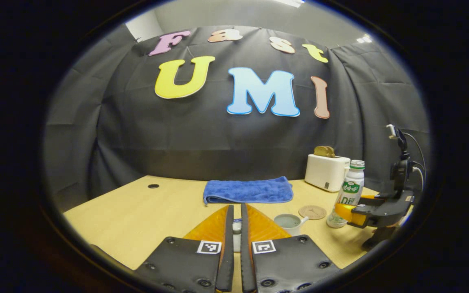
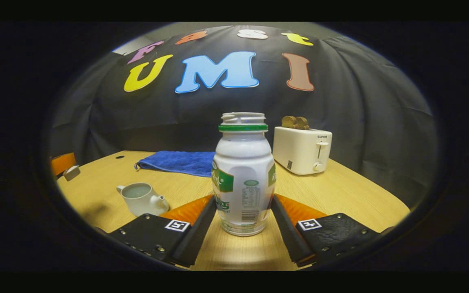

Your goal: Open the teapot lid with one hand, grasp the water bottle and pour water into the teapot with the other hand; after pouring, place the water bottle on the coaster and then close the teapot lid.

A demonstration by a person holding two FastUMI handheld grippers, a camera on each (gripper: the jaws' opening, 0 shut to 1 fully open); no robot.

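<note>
A staged booth for recording, dressed to look like a kitchen corner. Black cloth (image 1: 202, 134) hangs as the far wall and wraps both sides, creased and draped, with plain pale room wall and ceiling lights showing above it. Near it stands a light wooden table (image 2: 340, 191) with a cable hole at its far left, more an office desk than a counter. The household props on it give the home feel: a white toaster (image 2: 301, 149) holding bread at the far right, and a folded blue towel (image 1: 248, 190) along the far edge.
</note>
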